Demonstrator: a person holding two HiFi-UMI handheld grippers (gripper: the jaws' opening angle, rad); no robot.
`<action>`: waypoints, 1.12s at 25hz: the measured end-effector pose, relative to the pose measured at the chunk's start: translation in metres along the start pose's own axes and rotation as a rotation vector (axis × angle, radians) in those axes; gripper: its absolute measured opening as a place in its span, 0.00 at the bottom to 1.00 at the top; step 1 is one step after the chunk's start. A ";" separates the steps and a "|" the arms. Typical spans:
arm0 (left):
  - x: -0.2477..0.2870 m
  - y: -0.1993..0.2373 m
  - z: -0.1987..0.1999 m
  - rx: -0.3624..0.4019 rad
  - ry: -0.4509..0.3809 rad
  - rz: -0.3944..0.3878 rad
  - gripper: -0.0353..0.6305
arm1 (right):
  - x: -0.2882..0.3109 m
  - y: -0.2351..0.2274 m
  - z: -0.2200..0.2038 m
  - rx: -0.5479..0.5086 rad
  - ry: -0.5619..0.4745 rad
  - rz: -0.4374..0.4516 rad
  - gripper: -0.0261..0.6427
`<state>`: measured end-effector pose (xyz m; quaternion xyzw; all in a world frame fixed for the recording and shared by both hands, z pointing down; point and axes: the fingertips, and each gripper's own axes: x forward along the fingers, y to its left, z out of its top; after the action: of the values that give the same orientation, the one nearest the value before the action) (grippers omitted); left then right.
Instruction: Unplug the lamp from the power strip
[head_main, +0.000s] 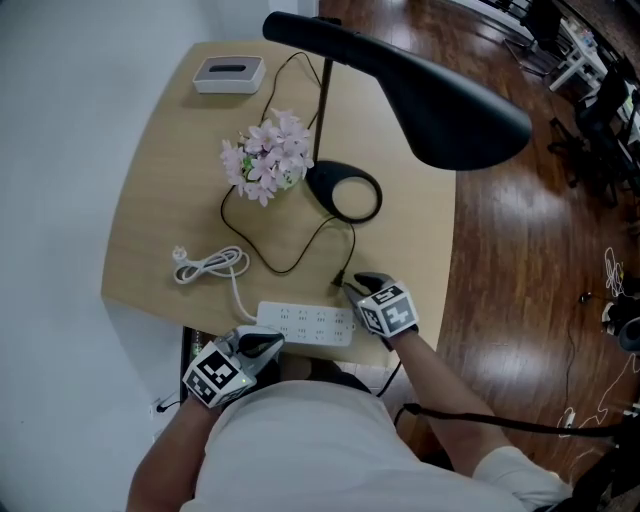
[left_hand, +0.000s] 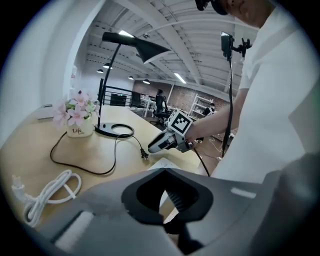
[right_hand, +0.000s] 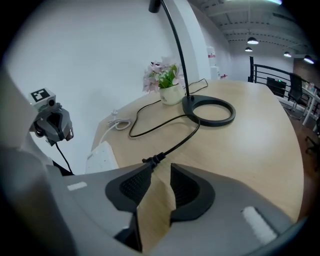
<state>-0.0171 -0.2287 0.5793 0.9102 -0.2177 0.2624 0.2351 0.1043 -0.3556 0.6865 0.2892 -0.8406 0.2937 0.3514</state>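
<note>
Left hand-held gripper (head_main: 268, 344) clenched empty, right hand-held gripper (right_hand: 160, 187) released. Lamp plug (right_hand: 152, 160) off power strip (head_main: 305, 323), on worktop (head_main: 160, 200): unplugging judged complete.

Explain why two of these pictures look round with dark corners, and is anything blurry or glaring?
Head view: even light, sharp; the black curved lamp head looms large. Left gripper view: a wide-angle lens gives the dark round border and bends the ceiling beams; white ceiling strip lights glare slightly. Right gripper view: same border; the lamp's black ring base is sharp, the nearest foreground soft.
</note>
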 end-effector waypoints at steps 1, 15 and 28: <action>-0.006 -0.001 0.001 -0.021 -0.016 0.018 0.06 | -0.004 -0.001 0.002 0.001 -0.020 -0.002 0.23; -0.122 -0.039 0.046 0.033 -0.332 0.216 0.06 | -0.125 0.115 0.007 -0.186 -0.278 -0.049 0.23; -0.259 -0.173 -0.100 0.032 -0.393 0.146 0.06 | -0.198 0.356 -0.114 -0.148 -0.389 -0.121 0.23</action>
<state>-0.1629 0.0338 0.4497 0.9293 -0.3205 0.0995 0.1542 0.0218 0.0145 0.4988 0.3639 -0.8930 0.1479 0.2198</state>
